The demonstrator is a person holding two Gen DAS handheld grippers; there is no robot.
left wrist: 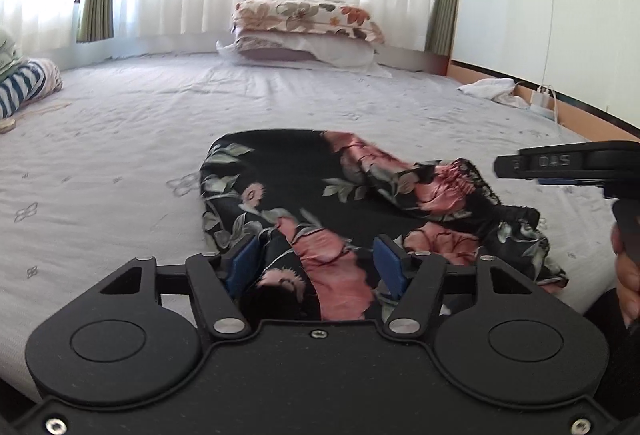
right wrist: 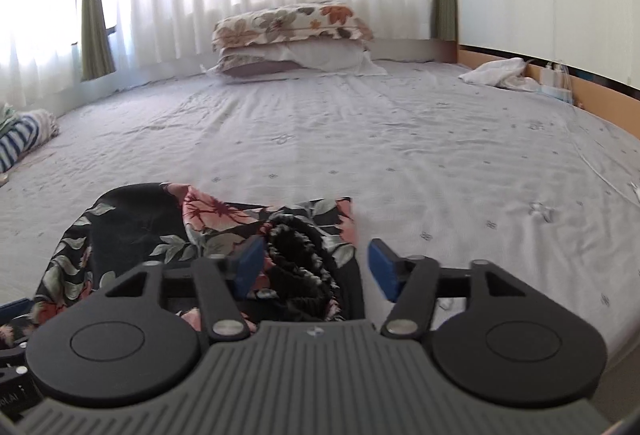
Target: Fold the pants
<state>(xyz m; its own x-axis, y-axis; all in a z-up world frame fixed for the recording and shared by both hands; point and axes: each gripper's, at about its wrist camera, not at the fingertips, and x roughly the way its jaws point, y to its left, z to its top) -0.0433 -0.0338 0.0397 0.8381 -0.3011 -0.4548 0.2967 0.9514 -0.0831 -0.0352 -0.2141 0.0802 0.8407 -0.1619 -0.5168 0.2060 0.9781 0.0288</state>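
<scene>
On the lilac quilted bedsheet (right wrist: 400, 139) lie black floral satin pants (left wrist: 320, 195), bunched. The left gripper (left wrist: 316, 263) and right gripper (right wrist: 316, 267) both stand released above them.

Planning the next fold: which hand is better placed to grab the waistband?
Right, probably. The right tongs stand open around the black elastic waistband; the left tongs sit over the pants leg fabric.
</scene>
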